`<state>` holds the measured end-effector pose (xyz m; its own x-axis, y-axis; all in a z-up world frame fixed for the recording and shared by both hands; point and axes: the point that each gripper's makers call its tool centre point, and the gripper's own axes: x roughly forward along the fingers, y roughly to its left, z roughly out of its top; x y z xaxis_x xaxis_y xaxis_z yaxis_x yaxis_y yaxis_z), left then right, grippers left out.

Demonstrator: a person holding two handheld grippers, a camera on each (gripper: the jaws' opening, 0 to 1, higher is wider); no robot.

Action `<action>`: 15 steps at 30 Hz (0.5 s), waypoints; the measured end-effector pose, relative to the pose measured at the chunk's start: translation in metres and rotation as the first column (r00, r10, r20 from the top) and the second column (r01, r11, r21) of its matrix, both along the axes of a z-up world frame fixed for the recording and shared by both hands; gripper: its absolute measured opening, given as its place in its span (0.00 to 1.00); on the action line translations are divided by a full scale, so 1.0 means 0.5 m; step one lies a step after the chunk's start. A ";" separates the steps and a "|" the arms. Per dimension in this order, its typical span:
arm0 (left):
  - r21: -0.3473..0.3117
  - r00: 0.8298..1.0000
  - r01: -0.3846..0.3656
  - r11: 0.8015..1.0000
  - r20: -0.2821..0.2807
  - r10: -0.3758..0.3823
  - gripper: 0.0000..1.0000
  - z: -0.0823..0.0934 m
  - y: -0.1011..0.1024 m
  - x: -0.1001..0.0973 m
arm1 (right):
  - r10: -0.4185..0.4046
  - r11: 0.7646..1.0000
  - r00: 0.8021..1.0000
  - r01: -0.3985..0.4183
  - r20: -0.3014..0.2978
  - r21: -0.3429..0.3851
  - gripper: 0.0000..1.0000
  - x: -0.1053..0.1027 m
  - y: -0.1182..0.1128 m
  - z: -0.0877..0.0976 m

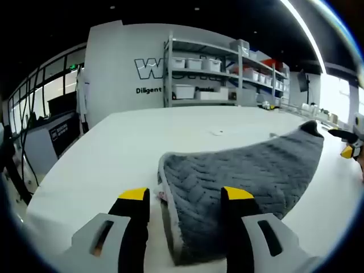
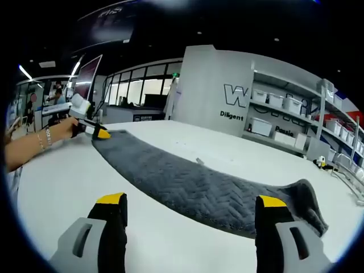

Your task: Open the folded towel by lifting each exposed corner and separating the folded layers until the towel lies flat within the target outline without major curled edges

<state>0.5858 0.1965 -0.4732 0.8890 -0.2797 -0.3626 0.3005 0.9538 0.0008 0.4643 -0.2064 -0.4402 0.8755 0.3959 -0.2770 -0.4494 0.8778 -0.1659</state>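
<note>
"Diligent" and large "W" on white wall (image 2: 227, 91)

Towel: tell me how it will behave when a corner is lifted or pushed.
Probably floppy: the towel sags between its ends and humps up at one corner instead of holding shape. Likely easy to grip, not slippery, given its thick ribbed pile. Pushed, it would probably bunch on the table rather than slide whole.

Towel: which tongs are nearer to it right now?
Left. The left tongs are open right at one end of the towel, one tip over it. The right tongs are open just short of the other end, with bare table between.
</note>
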 end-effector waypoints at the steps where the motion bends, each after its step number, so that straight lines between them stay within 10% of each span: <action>1: 0.004 1.000 0.000 1.000 -0.001 0.000 0.40 -0.003 -0.002 0.000 | 0.005 1.000 1.000 -0.005 -0.004 -0.003 0.94 -0.002 0.003 -0.004; 10: 0.023 0.997 0.009 1.000 0.078 -0.011 0.04 0.023 -0.018 -0.005 | 0.025 0.999 0.999 -0.025 -0.023 -0.027 0.94 -0.006 0.012 -0.016; 15: 0.065 0.992 0.050 0.997 0.108 -0.057 0.02 0.040 -0.040 -0.014 | 0.022 0.999 1.000 -0.022 -0.023 -0.026 0.94 -0.003 0.010 -0.016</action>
<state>0.5789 0.1763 -0.4534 0.9087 -0.3082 -0.2818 0.3461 0.9333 0.0953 0.4627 -0.2016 -0.4482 0.8601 0.4072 -0.3071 -0.4724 0.8631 -0.1786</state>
